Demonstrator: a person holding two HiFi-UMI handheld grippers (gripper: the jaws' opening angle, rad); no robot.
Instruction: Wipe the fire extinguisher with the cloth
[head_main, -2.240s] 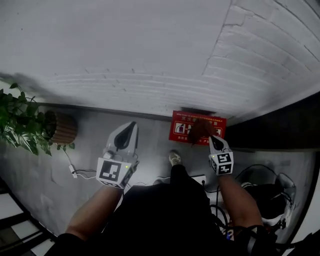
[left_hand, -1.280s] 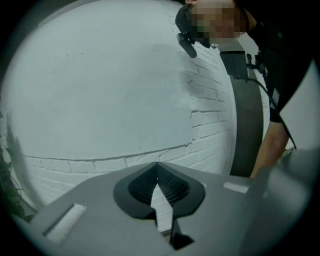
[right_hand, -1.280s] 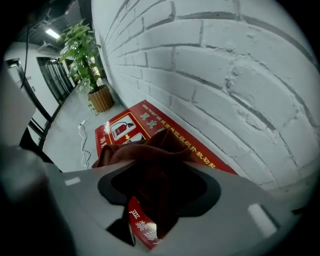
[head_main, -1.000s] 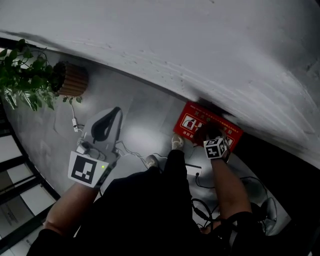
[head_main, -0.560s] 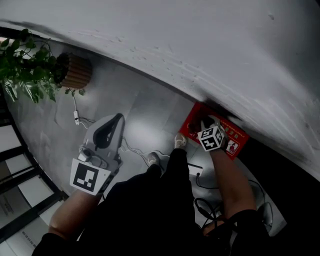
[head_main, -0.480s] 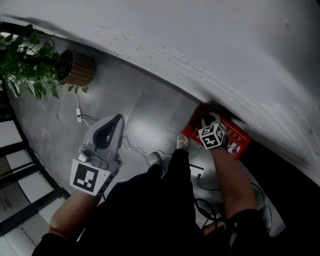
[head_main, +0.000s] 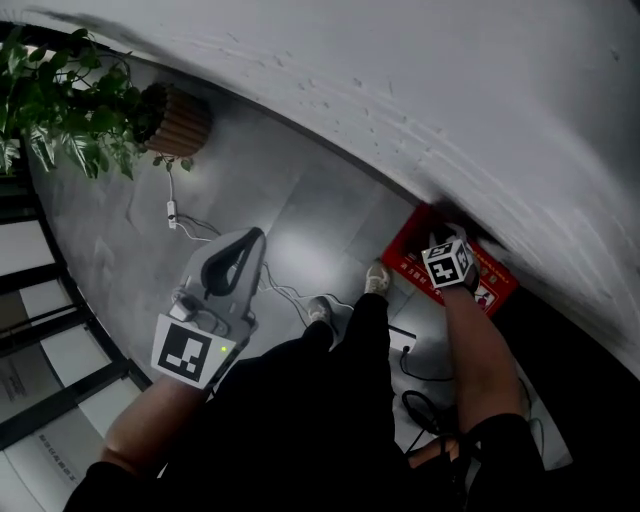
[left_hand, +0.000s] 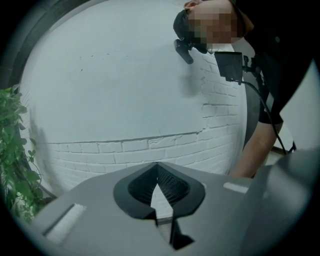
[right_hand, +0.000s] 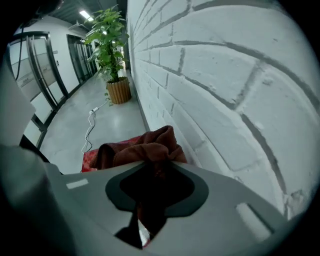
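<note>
A red fire extinguisher box (head_main: 494, 280) stands on the floor against the white brick wall. My right gripper (head_main: 452, 240) points steeply down over it, close to the wall. In the right gripper view the right gripper (right_hand: 156, 162) is shut on a bunched reddish-brown cloth (right_hand: 145, 147), and a strip of the red box (right_hand: 90, 159) shows behind it. The head view hides the cloth under the gripper. No extinguisher body shows in any view. My left gripper (head_main: 252, 238) hangs over bare floor, far left of the box. In the left gripper view the left gripper (left_hand: 157, 167) is shut and empty, facing the wall.
A potted plant (head_main: 70, 110) in a wicker pot (head_main: 178, 120) stands by the wall at the upper left. A white cable (head_main: 175, 215) trails across the grey floor. The person's shoes (head_main: 378, 278) are beside the box, and dark cables (head_main: 420, 400) lie at the lower right.
The head view has swung left and tilted. My right gripper has come down onto the cloth that lay on the red box. The left gripper has drifted slightly.
</note>
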